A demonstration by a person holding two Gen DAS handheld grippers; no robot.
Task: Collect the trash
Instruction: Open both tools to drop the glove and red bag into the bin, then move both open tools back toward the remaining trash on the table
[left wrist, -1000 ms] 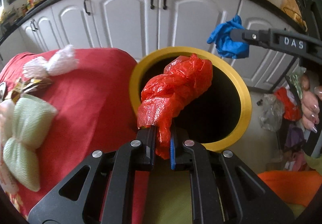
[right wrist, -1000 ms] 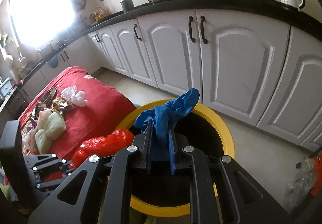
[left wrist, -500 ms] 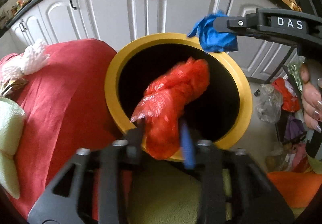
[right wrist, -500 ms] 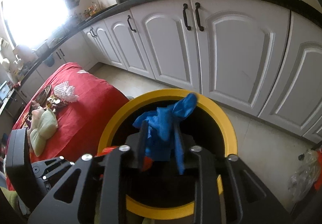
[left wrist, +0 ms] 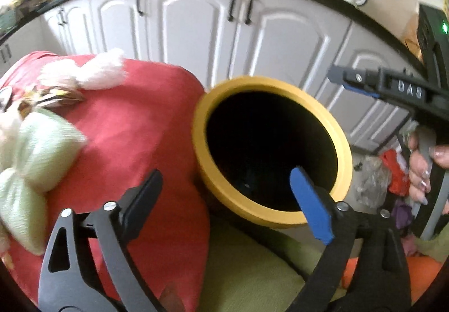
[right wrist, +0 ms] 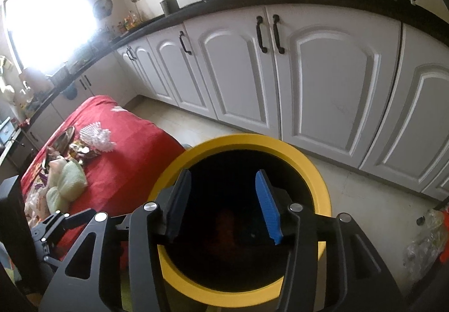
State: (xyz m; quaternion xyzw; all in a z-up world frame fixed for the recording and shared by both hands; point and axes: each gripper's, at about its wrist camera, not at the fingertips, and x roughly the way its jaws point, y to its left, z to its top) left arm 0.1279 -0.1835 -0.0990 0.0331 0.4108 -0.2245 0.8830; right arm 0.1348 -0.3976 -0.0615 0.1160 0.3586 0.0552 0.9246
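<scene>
A yellow-rimmed bin (left wrist: 344,160) (right wrist: 320,188) with a dark inside stands on the floor beside a red-covered table. My left gripper (left wrist: 224,185) hangs open and empty near the bin's near-left rim. My right gripper (right wrist: 223,185) is open and empty directly above the bin's mouth; in the left wrist view the right gripper (left wrist: 341,78) shows side-on at the right, held by a hand (left wrist: 419,171). A faint red shape (right wrist: 224,227) lies deep inside the bin. The blue trash is not visible.
The red cloth (left wrist: 126,126) (right wrist: 118,155) carries pale green and white fabric bows (left wrist: 31,155) (right wrist: 68,180) and small clutter. White cabinets (right wrist: 322,82) run behind the bin. Plastic bags (right wrist: 426,239) lie on the floor at right. Green and orange fabric (left wrist: 252,278) lies below.
Both grippers opened. The red bag dropped from my left gripper and the blue trash from my right one, into the bin. The left gripper drew back and left.
</scene>
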